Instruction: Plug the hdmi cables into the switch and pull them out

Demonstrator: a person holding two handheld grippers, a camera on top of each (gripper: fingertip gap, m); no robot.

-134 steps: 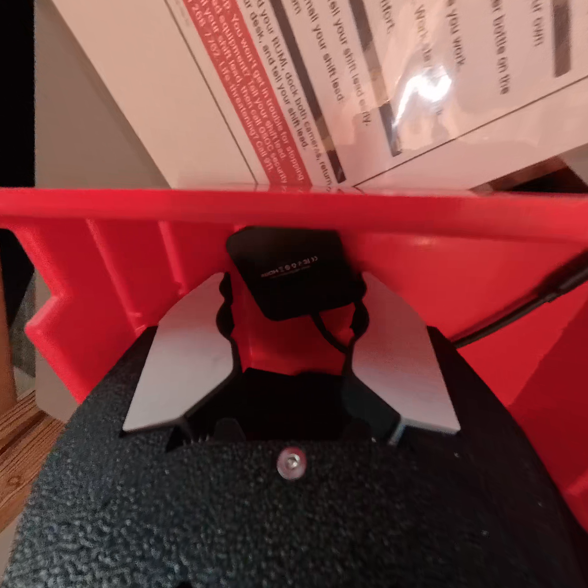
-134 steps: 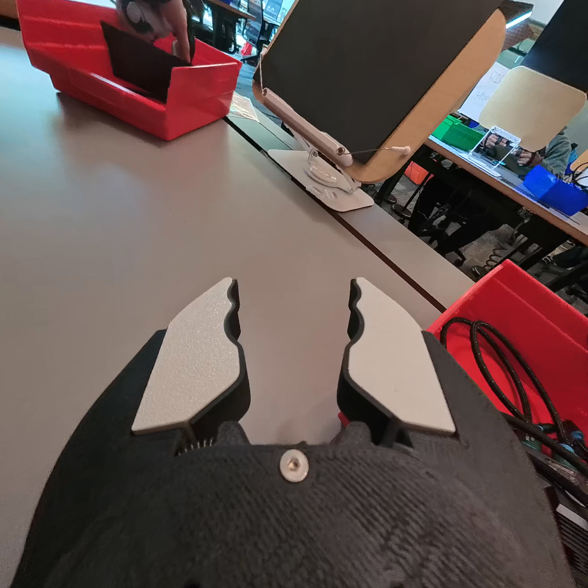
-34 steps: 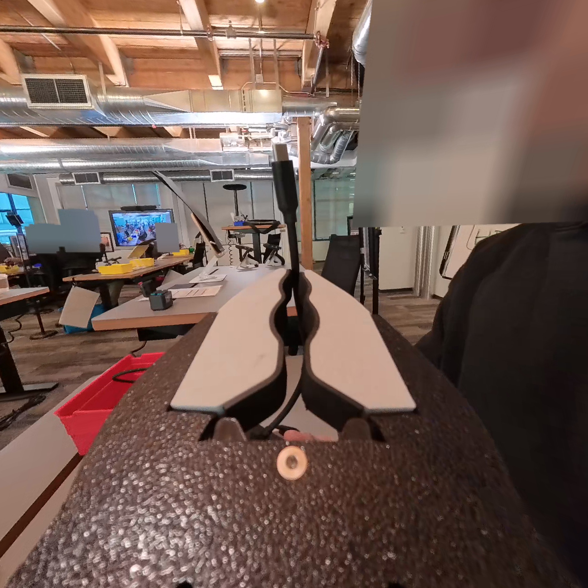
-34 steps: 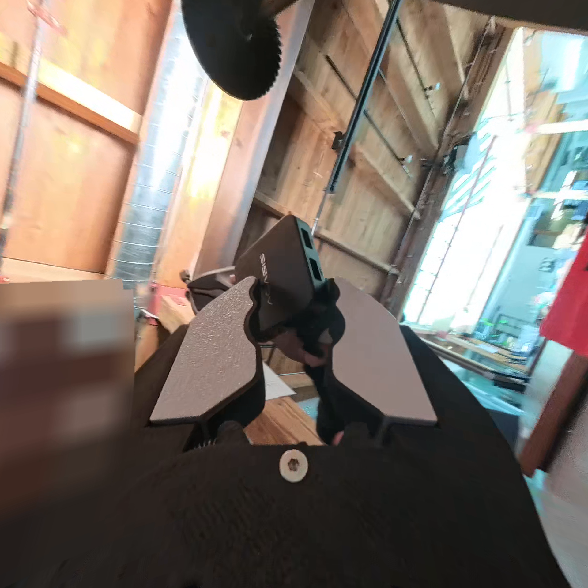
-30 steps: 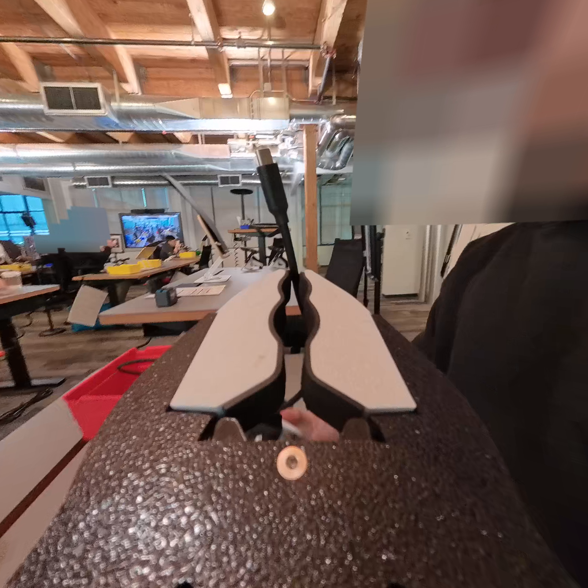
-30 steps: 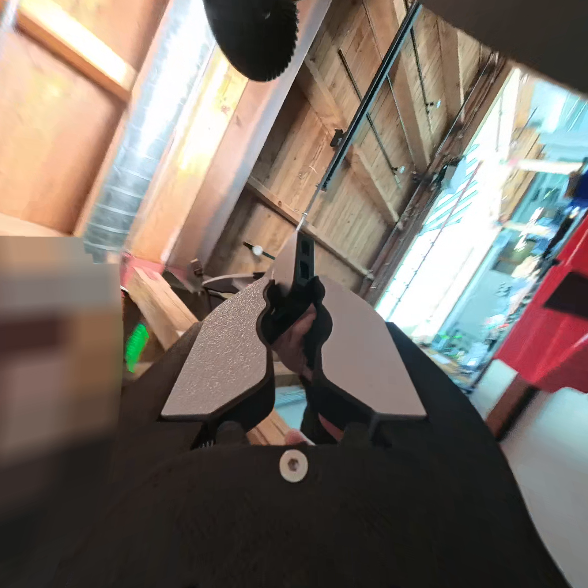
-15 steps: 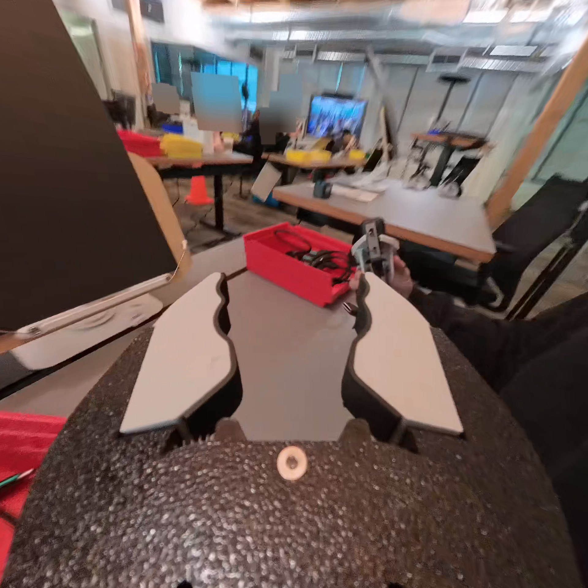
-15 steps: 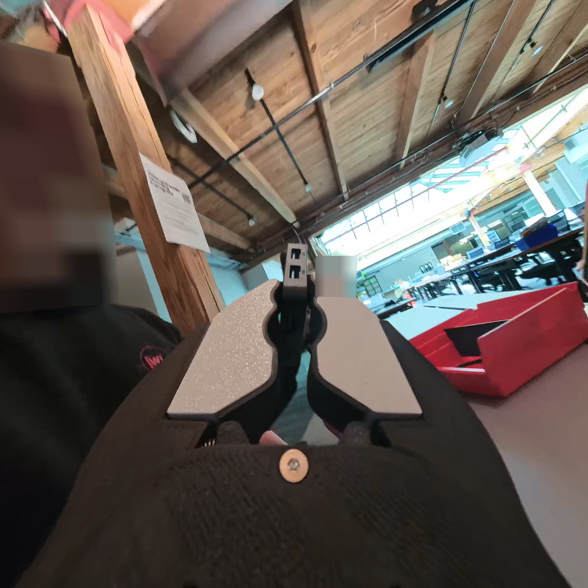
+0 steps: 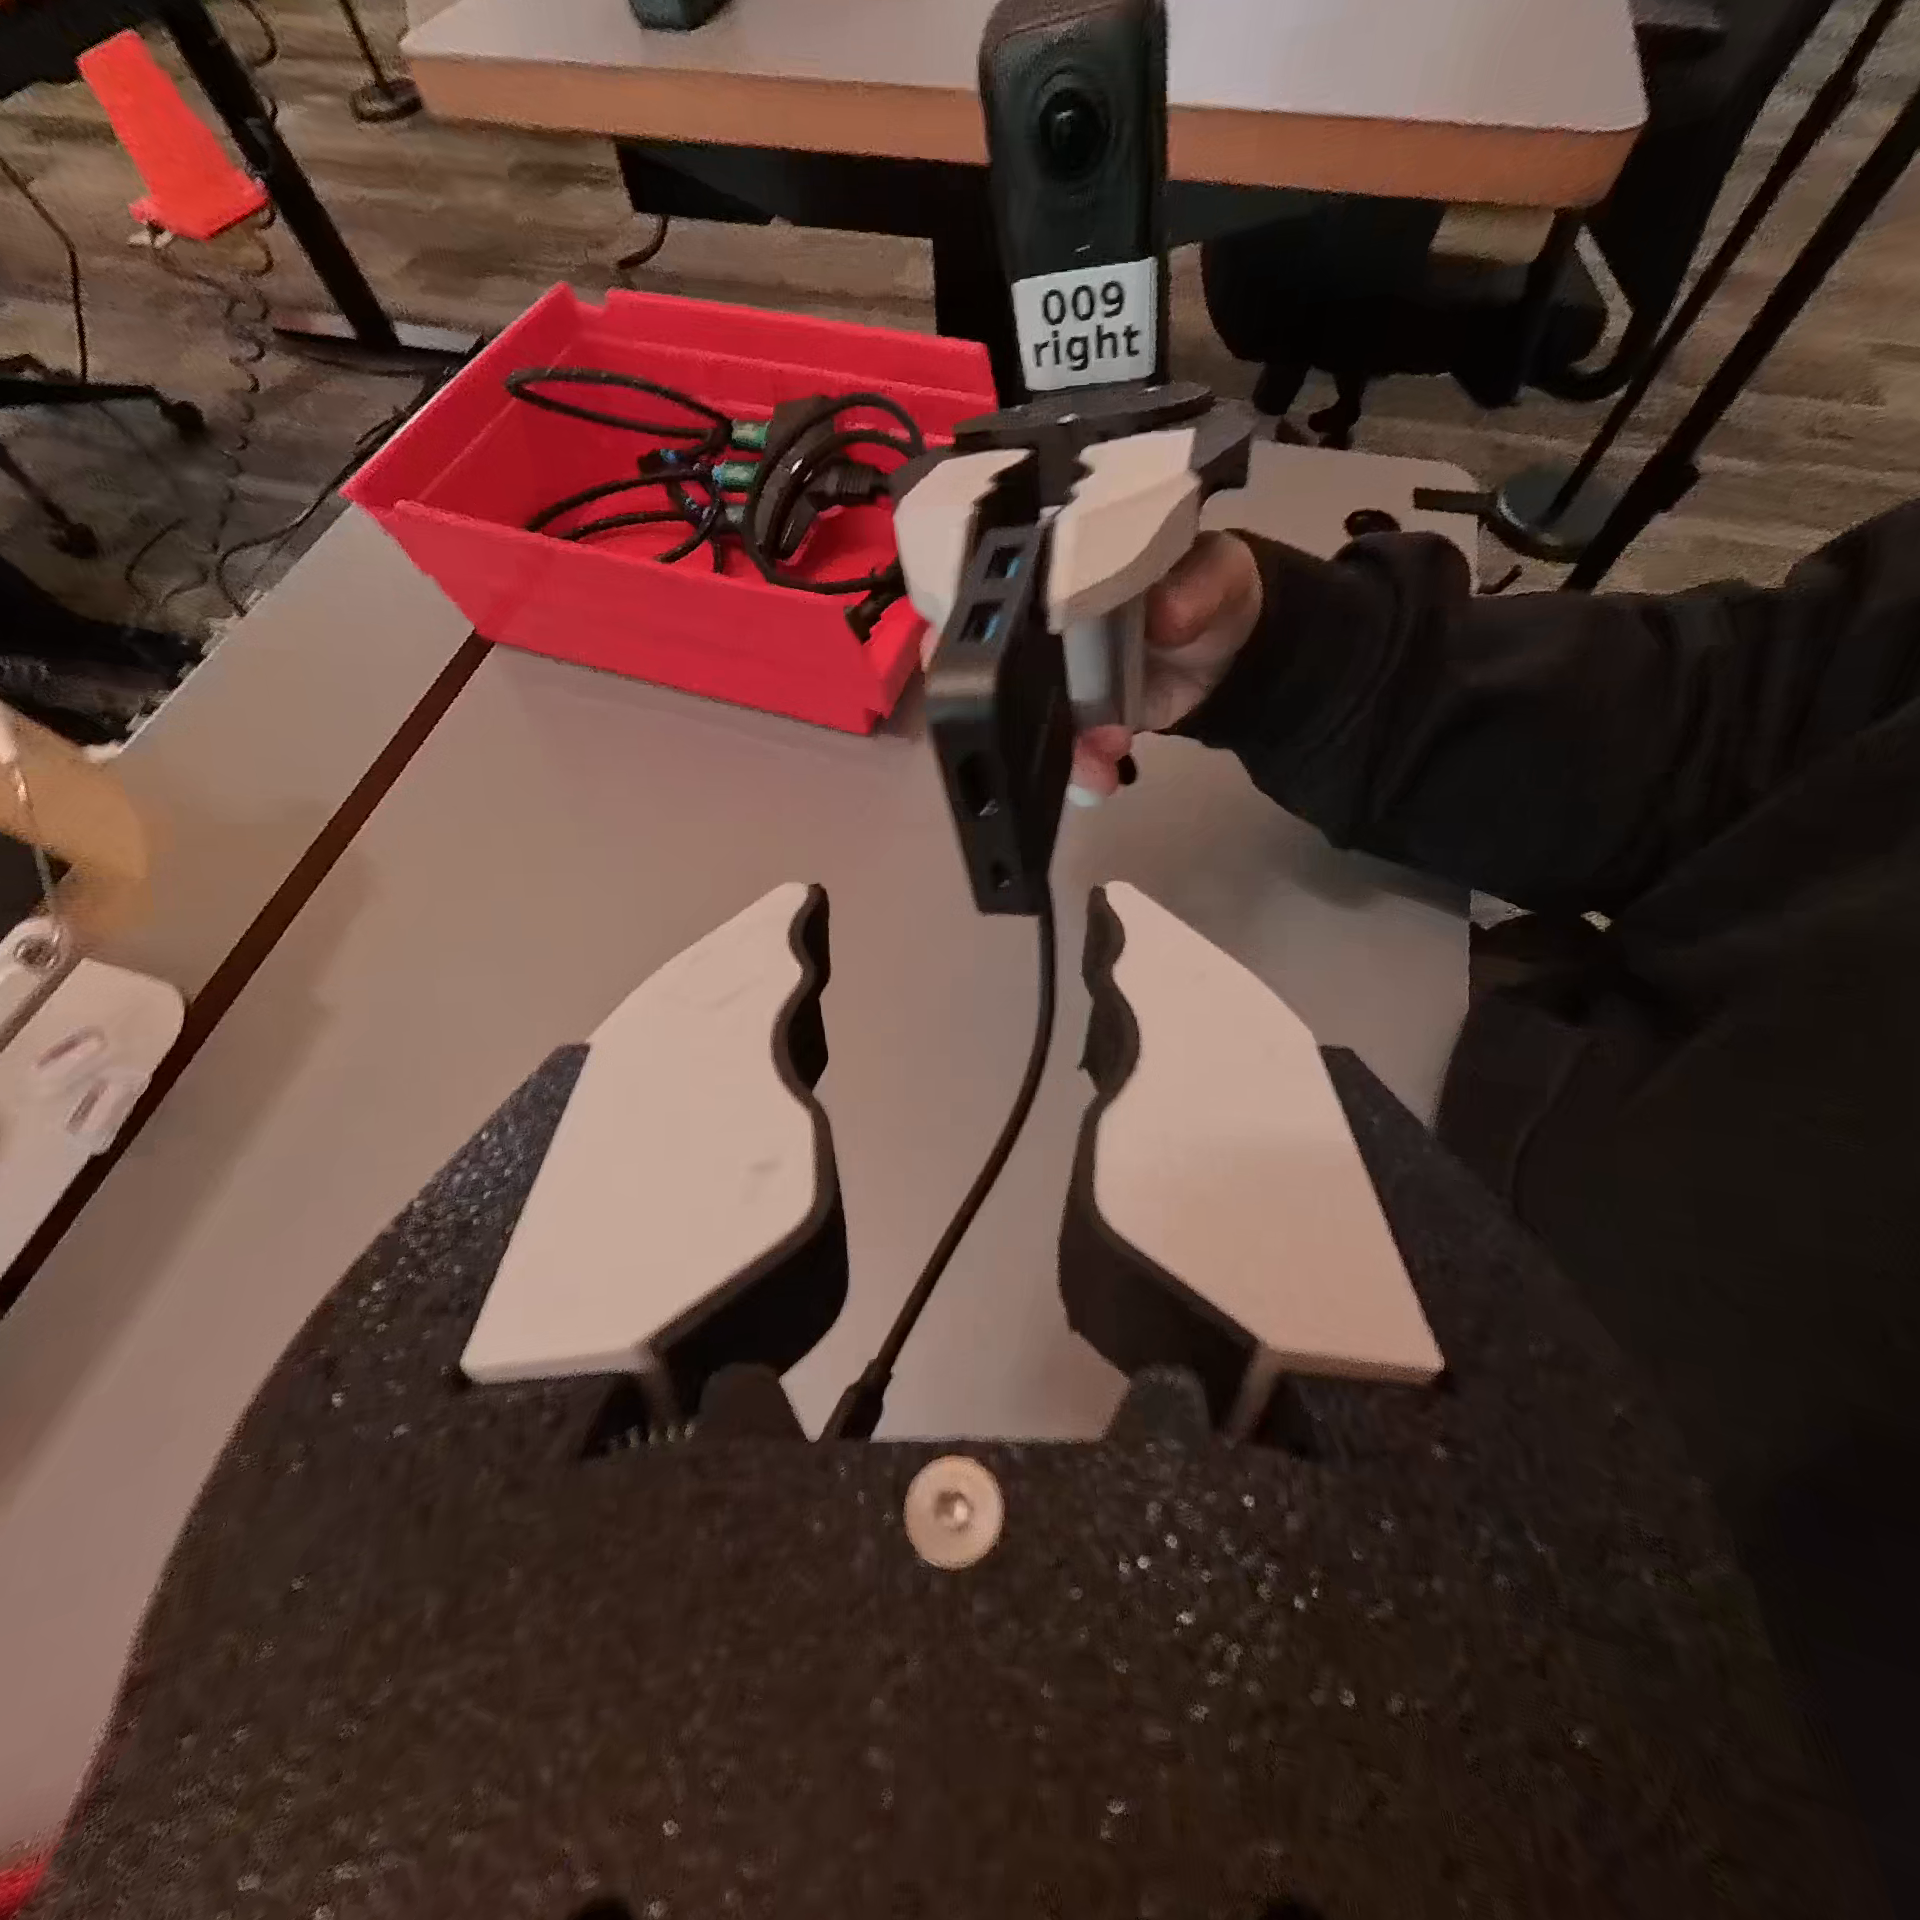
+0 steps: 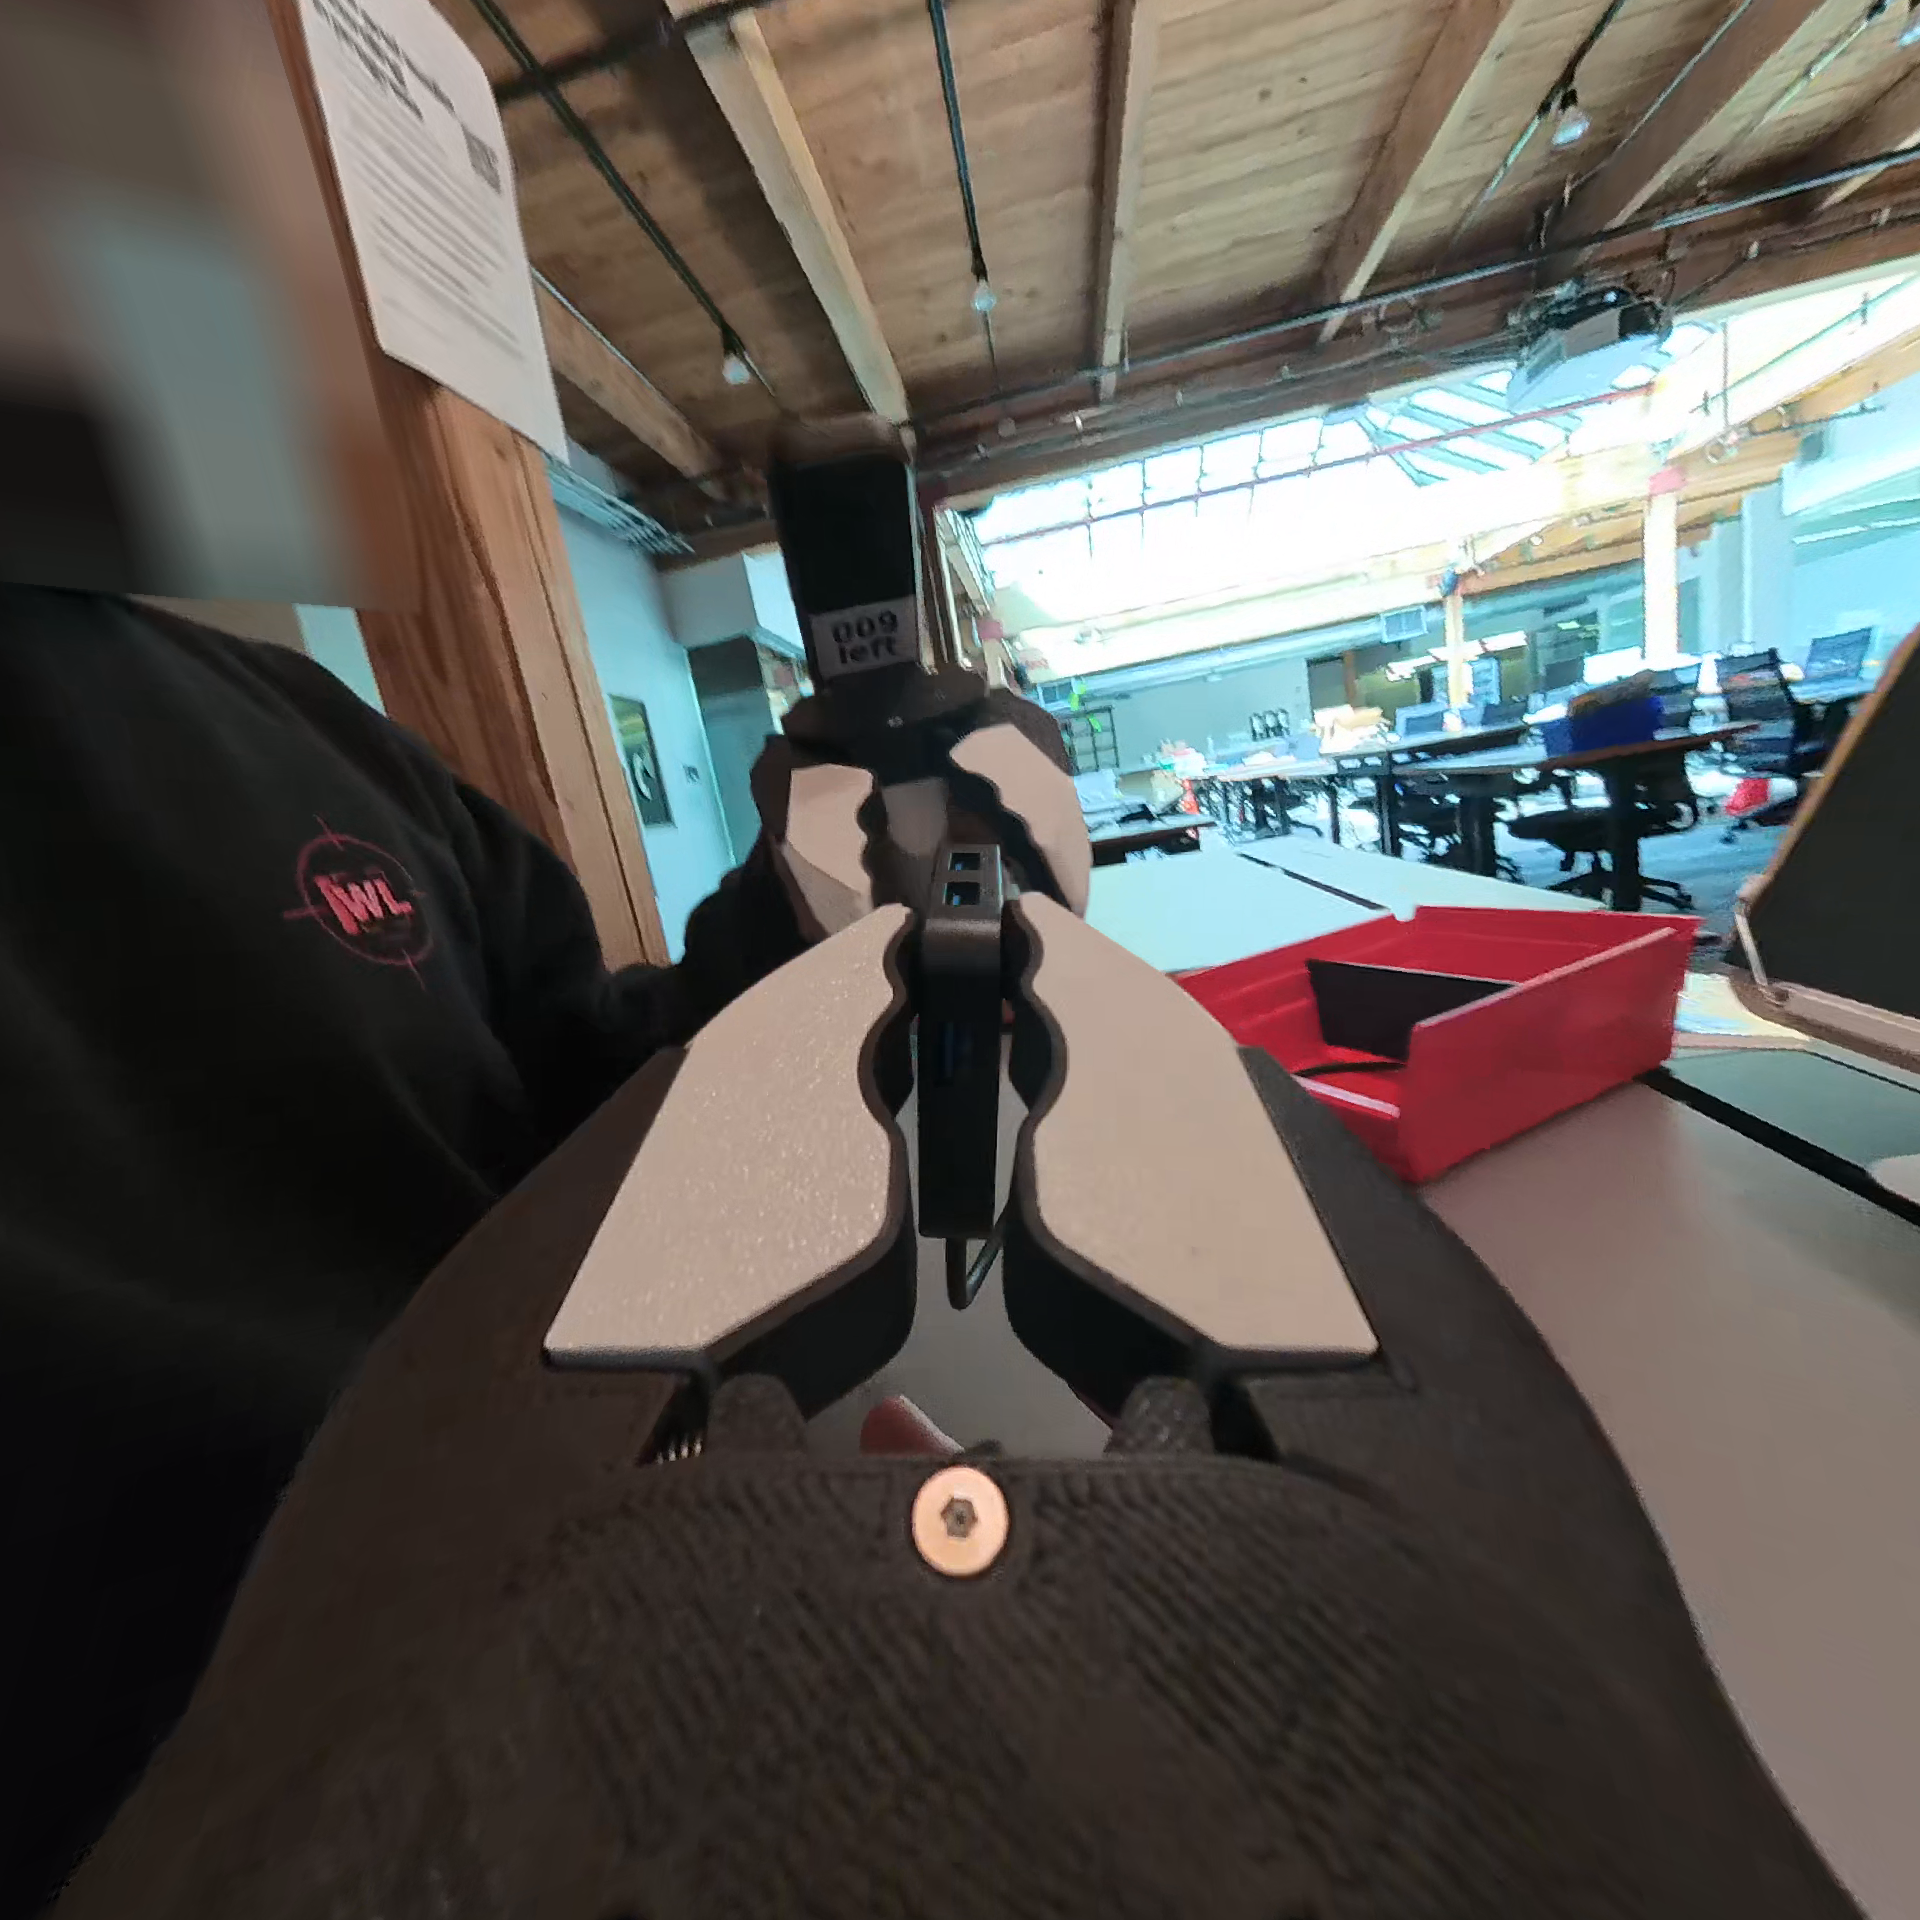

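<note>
Through my left wrist view, my left gripper stood with its jaws spread wide and nothing between the pads; only a thin black cable ran down through the gap, touching neither finger as far as I could tell. That cable hung from the lower end of the black switch, which my right gripper held pinched above the grey table, a hand wrapped round its handle. Behind it, near the table's far edge, sat a red bin holding coiled black cables. Through my right wrist view, my right gripper was clamped on the switch, which stood on edge between the pads with its ports facing away from me. Just beyond it my left gripper faced me, jaws parted. Another red bin lay to the right on the table.
</note>
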